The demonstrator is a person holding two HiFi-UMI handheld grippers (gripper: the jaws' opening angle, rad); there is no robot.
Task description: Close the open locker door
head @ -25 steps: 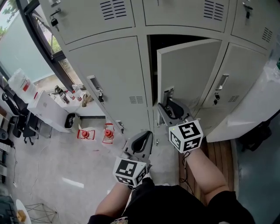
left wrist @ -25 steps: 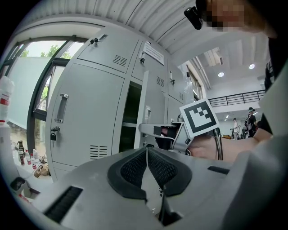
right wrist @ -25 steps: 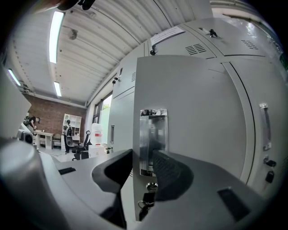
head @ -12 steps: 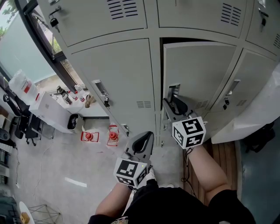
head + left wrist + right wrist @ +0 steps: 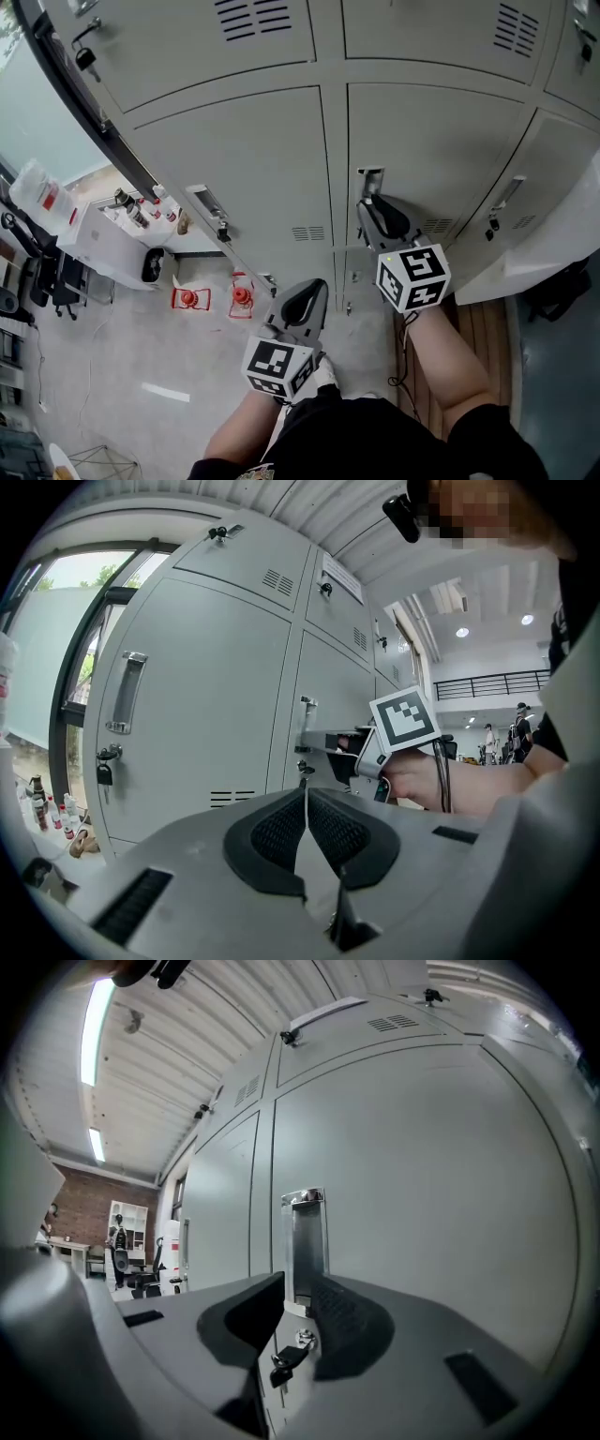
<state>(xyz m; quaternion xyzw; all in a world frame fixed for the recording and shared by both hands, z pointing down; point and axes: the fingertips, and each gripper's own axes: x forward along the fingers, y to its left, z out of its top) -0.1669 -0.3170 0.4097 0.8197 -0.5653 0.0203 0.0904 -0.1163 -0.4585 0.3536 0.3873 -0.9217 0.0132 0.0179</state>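
Note:
The grey locker door (image 5: 431, 141) in the middle column lies flush with its neighbours, with no dark gap showing. My right gripper (image 5: 375, 208) is up against the door's metal handle (image 5: 371, 178). In the right gripper view the handle (image 5: 306, 1241) stands between the jaws of the right gripper (image 5: 298, 1312); the jaws are closing, with a gap still showing beside the left pad. A key (image 5: 286, 1358) hangs in the lock just under the handle. My left gripper (image 5: 305, 300) hangs lower and nearer to me, away from the lockers, and is shut with nothing in it (image 5: 306, 803).
The locker on the left has its own handle (image 5: 208, 202) with a padlock. A white shelf with bottles (image 5: 112, 234) and two red objects (image 5: 187, 298) on the floor are at the left. Wooden boards (image 5: 478, 319) and a white panel (image 5: 553, 244) lie at the right.
The door has swung from ajar to flush with the locker front. My right gripper went with it, staying at the handle. The left gripper has stayed where it was.

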